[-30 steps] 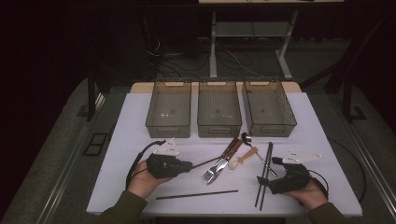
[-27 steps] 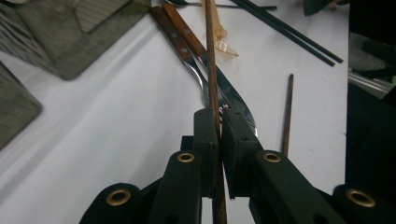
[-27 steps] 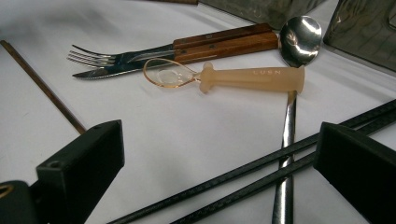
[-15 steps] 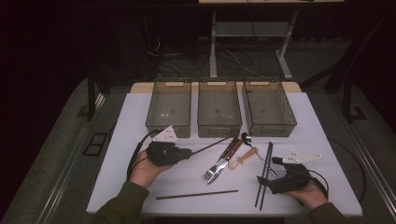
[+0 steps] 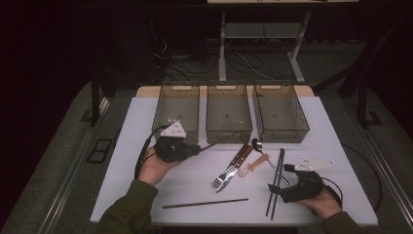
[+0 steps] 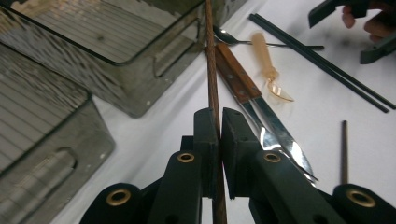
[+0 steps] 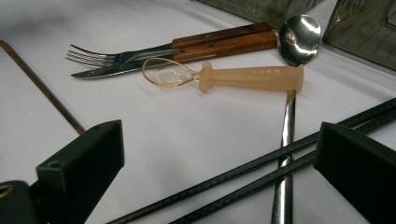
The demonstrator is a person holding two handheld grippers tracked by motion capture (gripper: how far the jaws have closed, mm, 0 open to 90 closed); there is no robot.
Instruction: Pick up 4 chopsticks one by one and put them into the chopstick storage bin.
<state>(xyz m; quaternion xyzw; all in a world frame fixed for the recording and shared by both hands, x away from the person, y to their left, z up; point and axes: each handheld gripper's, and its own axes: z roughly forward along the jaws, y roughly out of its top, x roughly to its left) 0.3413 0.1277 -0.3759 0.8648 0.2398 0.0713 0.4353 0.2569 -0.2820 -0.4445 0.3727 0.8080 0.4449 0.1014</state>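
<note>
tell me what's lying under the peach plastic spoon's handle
The metal spoon runs under the peach plastic spoon: its bowl shows past the handle's far side, its stem on the near side. The part of the stem directly beneath the handle is covered. The white table lies below both.

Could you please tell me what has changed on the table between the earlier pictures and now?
The left tool, shut on a brown chopstick, carried it from beside the fork up toward the left bin. The right tool, open over the black chopsticks, stayed put, as did the other cutlery.
</note>
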